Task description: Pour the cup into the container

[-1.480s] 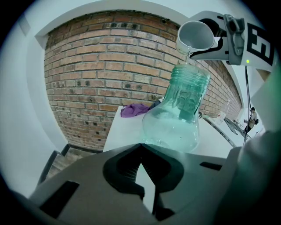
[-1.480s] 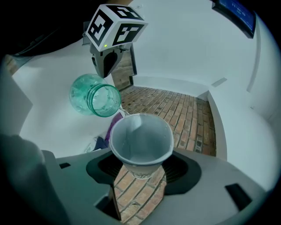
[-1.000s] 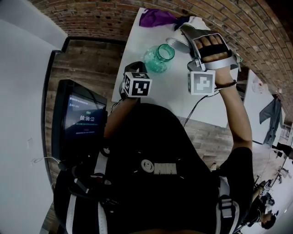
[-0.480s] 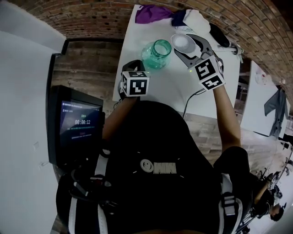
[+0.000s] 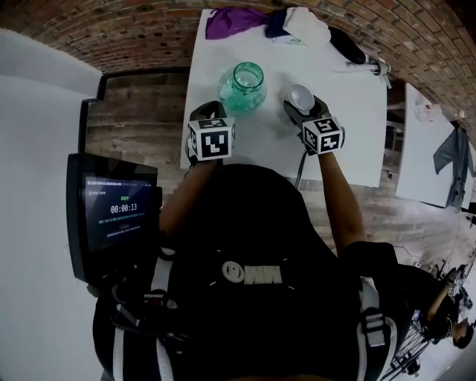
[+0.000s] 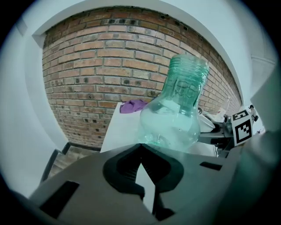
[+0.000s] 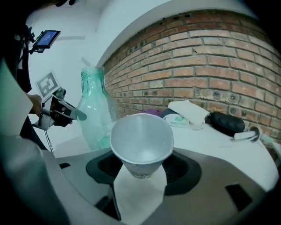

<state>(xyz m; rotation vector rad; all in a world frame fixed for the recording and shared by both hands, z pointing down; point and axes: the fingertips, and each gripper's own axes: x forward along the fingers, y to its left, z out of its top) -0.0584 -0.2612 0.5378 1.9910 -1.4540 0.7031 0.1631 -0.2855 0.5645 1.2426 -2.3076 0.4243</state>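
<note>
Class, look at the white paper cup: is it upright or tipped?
Upright. The cup sits mouth-up between the right gripper's fingers; the head view looks straight down into its round opening.

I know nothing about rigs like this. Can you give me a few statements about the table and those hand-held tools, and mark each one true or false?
1. A green glass jar stands on the white table. True.
2. A lid covers the jar. False: its mouth is open.
3. The right tool holds a white cup. True.
4. The cup is tipped over the jar's mouth. False: it is upright, beside the jar and apart from it.
5. A purple cloth lies at the table's far edge. True.
</note>
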